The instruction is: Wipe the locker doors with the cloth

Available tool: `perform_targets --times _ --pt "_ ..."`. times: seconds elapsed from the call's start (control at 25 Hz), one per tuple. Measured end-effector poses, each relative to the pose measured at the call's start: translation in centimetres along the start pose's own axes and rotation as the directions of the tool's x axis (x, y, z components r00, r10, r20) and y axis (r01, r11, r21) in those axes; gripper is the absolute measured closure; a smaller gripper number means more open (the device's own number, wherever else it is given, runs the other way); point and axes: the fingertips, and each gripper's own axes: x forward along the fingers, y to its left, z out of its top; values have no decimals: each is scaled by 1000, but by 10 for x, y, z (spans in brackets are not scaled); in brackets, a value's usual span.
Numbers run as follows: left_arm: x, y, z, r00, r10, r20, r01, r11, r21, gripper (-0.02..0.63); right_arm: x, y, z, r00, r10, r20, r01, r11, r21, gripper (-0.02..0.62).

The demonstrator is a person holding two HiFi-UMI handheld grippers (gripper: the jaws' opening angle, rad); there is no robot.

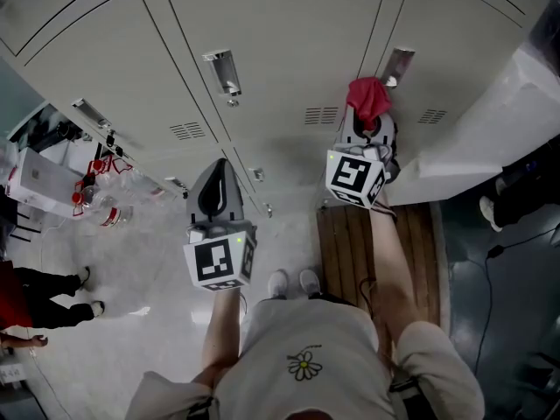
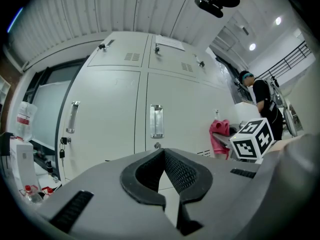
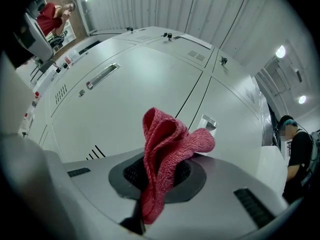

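the right gripper (image 3: 159, 180) is clamped on a red cloth (image 3: 164, 149). the jaws pinch it low down, and most of it stands up ahead of the tips in a loose, folded bunch. it is held out toward a pale locker door (image 3: 125, 91), with a recessed handle (image 3: 209, 122) just past the bunch and to its right. i cannot tell whether the cloth is touching the door yet.

the main risk is the grip. only a narrow fold sits between the pads, so a firm drag across the metal could pull the cloth out or roll it over to one side. then the hard jaw tips, not the fabric, would scrape the paint. the bunch also gives a small, uneven wiping face, which would probably leave streaks and missed strips. a stroke toward the handle could snag a loose flap on its edge.

the left gripper (image 2: 167, 170) has its jaws together with nothing between them. it points at the neighbouring door, clear of the cloth, and could knock that door if it drifts forward.
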Motion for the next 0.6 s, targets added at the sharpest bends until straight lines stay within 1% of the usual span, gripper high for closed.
perform_targets --times 0.08,0.16,0.32,0.44,0.52,0.6 --pt "-2 2 0 1000 4 1 -4 1000 3 590 -2 1 3 1000 1 -5 -1 1000 13 563" --pt "-5 3 0 1000 9 1 -9 1000 8 589 -9 5 12 1000 11 14 -11 1000 26 563" --pt "-8 4 0 1000 15 -2 -15 999 33 589 -36 25 49 992 59 112 -64 997 37 563" --pt "-11 8 1 1000 26 4 -26 999 24 589 -54 60 70 982 136 131 -146 986 76 563" --pt "-17 14 4 999 44 18 -44 999 9 589 -58 89 82 969 195 151 -213 970 116 563" --pt "-23 20 3 998 52 22 -52 999 16 589 -57 116 91 953 244 178 -273 948 161 563"
